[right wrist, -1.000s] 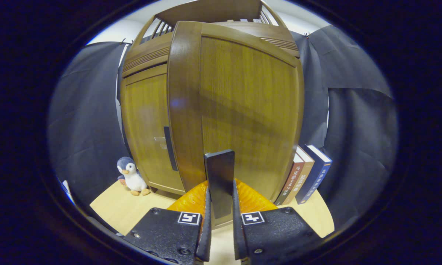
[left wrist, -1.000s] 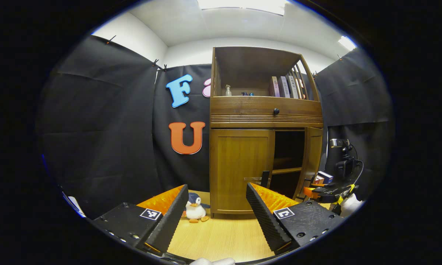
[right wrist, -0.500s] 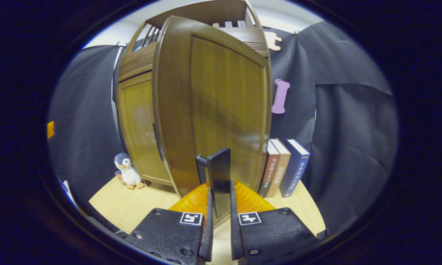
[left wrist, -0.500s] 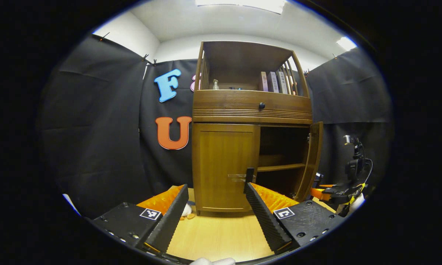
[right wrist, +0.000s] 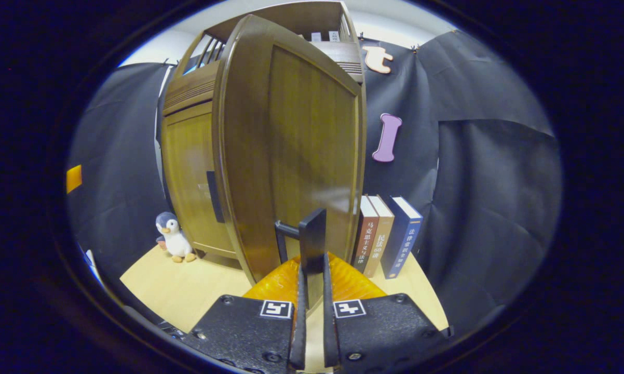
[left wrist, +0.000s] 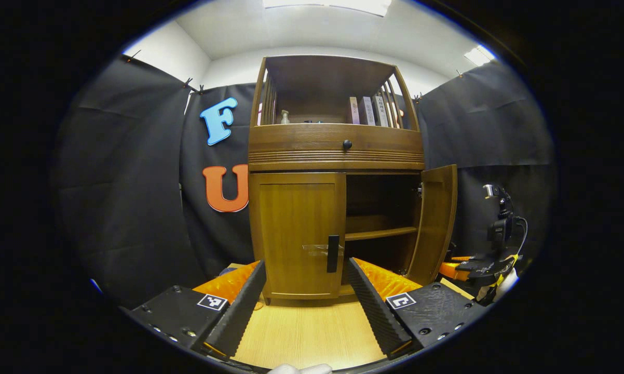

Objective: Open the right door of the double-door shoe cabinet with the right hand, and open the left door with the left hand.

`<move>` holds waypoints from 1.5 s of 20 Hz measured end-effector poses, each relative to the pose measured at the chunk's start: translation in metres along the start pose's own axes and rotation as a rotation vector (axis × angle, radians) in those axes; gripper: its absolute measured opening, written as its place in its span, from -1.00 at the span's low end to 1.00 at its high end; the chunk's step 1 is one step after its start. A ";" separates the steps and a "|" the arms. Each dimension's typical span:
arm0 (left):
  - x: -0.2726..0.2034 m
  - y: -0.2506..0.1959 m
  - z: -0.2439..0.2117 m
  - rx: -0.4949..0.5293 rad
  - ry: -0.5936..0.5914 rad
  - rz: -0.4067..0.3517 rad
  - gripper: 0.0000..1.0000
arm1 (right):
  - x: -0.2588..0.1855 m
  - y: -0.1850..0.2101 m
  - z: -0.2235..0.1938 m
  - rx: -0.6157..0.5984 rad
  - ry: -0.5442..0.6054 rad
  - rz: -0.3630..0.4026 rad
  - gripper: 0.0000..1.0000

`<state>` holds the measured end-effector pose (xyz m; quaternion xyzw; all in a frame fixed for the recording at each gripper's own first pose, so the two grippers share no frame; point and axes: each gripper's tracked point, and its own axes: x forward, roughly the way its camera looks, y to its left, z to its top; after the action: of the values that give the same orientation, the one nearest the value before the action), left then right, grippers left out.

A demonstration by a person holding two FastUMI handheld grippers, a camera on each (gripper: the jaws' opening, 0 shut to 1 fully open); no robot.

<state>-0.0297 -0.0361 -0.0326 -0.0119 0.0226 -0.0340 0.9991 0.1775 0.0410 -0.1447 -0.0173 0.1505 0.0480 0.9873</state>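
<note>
Left gripper view: shoe cabinet (left wrist: 335, 171), dark-stained wood, stands centre frame on a pale wood-grain table (left wrist: 307, 337). Left door (left wrist: 297, 234) is flush shut, with a flat bar handle (left wrist: 333, 253) at its right edge. Right door (left wrist: 436, 221) is swung out at right of centre; the shelf inside is exposed. Left gripper (left wrist: 307, 296) sits low in the frame with its ridged fingers spread wide and nothing between them; bare tabletop lies between it and the shut door. The other gripper (left wrist: 475, 266) shows at far right, beside the open door's edge.

Right gripper view: right gripper (right wrist: 312, 291) is clamped narrowly on the right door's handle (right wrist: 312, 246), a flat bar on a standoff. Plush penguin (right wrist: 173, 238) at lower left, beside the cabinet. Three upright books (right wrist: 387, 236) stand right of the door, near its far edge.
</note>
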 end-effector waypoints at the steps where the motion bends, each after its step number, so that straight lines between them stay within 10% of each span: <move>1: 0.002 0.000 -0.001 0.001 -0.001 -0.002 0.89 | -0.001 -0.002 0.001 0.001 0.000 -0.002 -0.67; 13: 0.032 -0.034 0.000 -0.001 0.005 -0.043 0.89 | -0.006 -0.047 0.002 -0.017 -0.014 -0.073 -0.89; 30: 0.057 -0.059 0.001 -0.009 0.023 0.063 0.90 | -0.007 -0.050 -0.003 0.057 0.034 0.162 -0.81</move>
<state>0.0228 -0.0989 -0.0326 -0.0151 0.0347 -0.0023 0.9993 0.1756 -0.0099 -0.1444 0.0220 0.1694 0.1231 0.9776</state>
